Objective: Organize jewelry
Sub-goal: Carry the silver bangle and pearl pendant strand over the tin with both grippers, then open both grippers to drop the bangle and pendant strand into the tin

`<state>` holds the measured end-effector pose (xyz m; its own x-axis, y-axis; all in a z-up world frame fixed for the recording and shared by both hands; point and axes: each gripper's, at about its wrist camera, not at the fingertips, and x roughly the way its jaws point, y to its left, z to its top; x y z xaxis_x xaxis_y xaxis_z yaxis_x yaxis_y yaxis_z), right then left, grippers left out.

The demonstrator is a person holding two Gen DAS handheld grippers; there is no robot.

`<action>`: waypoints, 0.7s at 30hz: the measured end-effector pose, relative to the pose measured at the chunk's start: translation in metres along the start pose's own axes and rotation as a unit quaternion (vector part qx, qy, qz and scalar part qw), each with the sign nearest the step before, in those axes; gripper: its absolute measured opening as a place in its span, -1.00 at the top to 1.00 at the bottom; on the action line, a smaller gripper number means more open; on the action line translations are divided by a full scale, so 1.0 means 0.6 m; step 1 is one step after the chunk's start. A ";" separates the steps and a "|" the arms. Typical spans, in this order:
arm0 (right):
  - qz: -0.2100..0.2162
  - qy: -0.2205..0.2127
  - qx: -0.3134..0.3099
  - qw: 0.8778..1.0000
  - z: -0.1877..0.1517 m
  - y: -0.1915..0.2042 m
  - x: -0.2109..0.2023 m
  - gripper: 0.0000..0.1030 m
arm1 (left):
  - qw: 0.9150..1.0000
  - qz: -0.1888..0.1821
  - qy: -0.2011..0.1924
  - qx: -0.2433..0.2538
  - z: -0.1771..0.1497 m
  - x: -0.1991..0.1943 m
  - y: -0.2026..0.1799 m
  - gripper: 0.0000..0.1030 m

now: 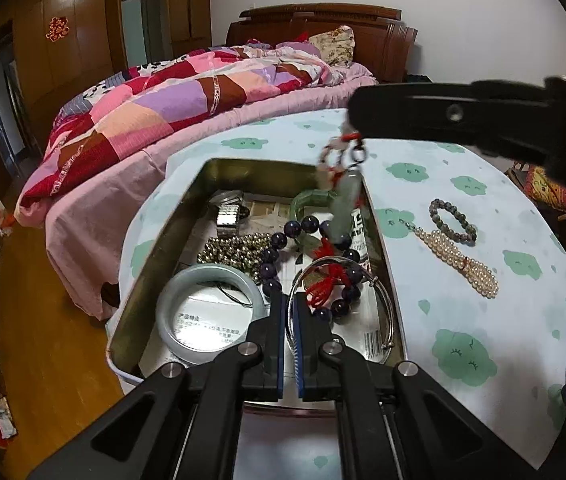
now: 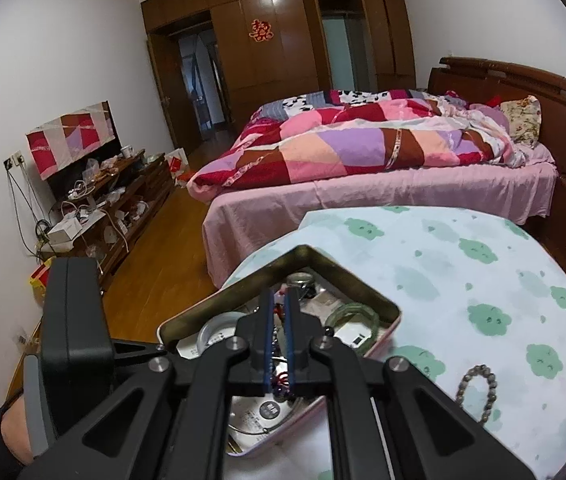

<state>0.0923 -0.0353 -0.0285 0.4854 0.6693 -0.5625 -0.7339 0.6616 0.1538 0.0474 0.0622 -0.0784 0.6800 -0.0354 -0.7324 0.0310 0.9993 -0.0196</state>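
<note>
Two strands lie outside the tin [image 1: 151, 248] on the cloud-print cloth of the bench [image 1: 463, 320], right of centre in the left wrist view: a pearl strand [image 1: 459, 262] and, touching its upper end, a grey bead bracelet [image 1: 452, 221]. The open tin, centre frame, holds a pale bangle [image 1: 211, 312] at lower left, a gold bead strand [image 1: 235, 250] above it, a metal watch band [image 1: 227, 216] toward the far corner, a green bangle [image 1: 307, 204], a ring of dark purple beads [image 1: 303, 268] and a thin silver bangle [image 1: 379, 312] at right. The left tongs [image 1: 291, 344], bottom centre, are nearly closed with a slim gap, gripping nothing, their tips above the tin. The right tongs [image 1: 353, 126], entering from upper right, are clamped on the red cord of a jade pendant [image 1: 343, 208] that hangs over the tin's right half. In the right wrist view the right tongs [image 2: 279, 304] pinch that cord above the tin [image 2: 219, 304], with a patchwork bed [image 2: 363, 148] behind.
</note>
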 end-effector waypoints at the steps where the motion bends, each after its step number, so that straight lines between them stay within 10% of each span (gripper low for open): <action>1: 0.000 0.002 0.000 1.000 -0.001 0.002 0.002 0.87 | 1.000 -0.001 0.002 -0.001 0.000 0.001 -0.001 0.95; 21: -0.010 0.057 0.025 0.998 -0.036 -0.018 0.059 0.86 | 1.000 -0.001 0.008 -0.014 -0.002 0.015 0.012 0.94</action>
<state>0.1068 -0.0260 -0.0676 0.4409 0.6147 -0.6540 -0.6986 0.6926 0.1799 0.0527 0.0693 -0.0860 0.6686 -0.0368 -0.7427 0.0108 0.9991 -0.0398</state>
